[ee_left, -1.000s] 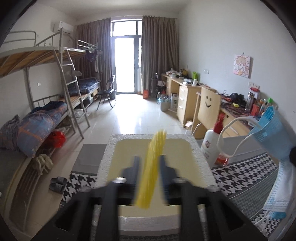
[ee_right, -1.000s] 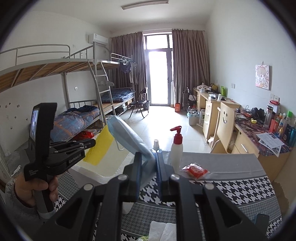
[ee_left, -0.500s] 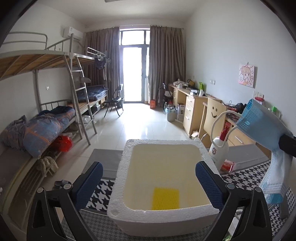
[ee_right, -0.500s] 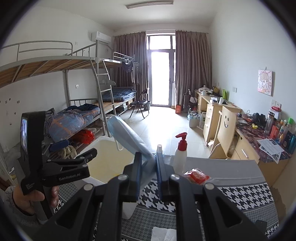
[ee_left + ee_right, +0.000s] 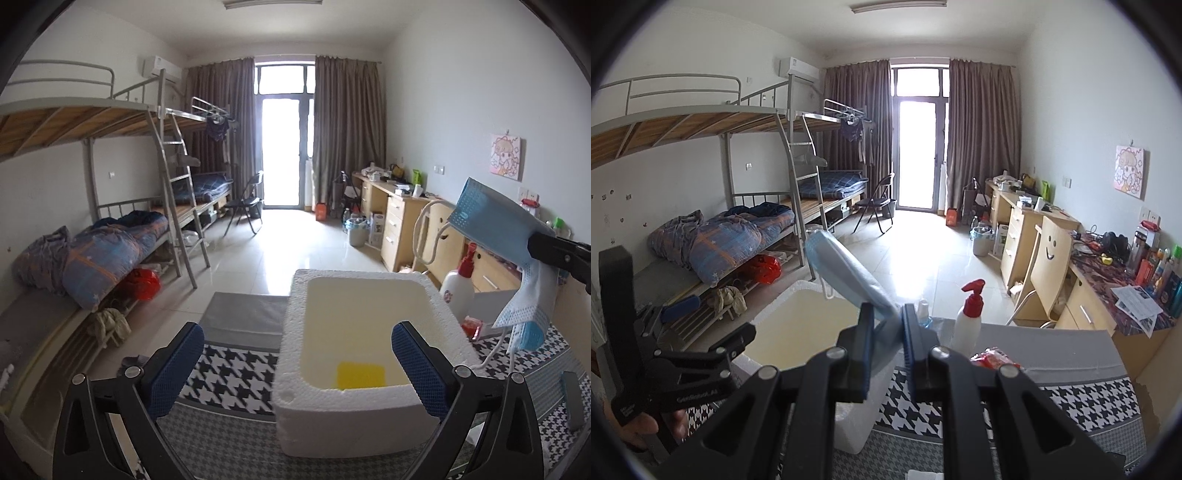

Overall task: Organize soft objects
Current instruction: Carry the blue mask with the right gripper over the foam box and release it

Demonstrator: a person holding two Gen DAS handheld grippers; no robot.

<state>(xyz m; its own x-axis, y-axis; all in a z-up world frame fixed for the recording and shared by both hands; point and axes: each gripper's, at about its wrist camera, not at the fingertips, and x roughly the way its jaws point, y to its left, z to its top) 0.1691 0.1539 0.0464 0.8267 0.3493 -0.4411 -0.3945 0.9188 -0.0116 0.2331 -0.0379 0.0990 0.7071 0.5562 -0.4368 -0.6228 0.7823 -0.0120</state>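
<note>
Left wrist view: the left gripper [image 5: 297, 360] is level, aimed down the room, with its two blue-padded fingers [image 5: 173, 363] spread wide apart and holding nothing. One second ago the same fingers were pinched on the yellow cloth [image 5: 361, 375]; that cloth now lies flat on the floor of the foam box [image 5: 369, 413], near the front wall. The box has shifted to the right half of this view, so the left finger now stands over the houndstooth mat [image 5: 236, 369] rather than the box. The box is white, granular foam with thick rounded rims and a cream interior. At the right edge, the right gripper's black finger tips [image 5: 554, 249] clamp a blue mask [image 5: 495, 225], held above the box's right rim; the mask is pleated and woven-looking, with white ear loops hanging down. Right wrist view: the right gripper [image 5: 888, 328] is level, its fingers nearly together and clamped on the mask [image 5: 846, 273], which sticks up and to the left over the box [image 5: 801, 328]. A hand [image 5: 639, 428] grips the left gripper's [image 5: 713, 354] black handle at lower left. A white pump bottle [image 5: 967, 317] with a red head stands upright beside the box.
</note>
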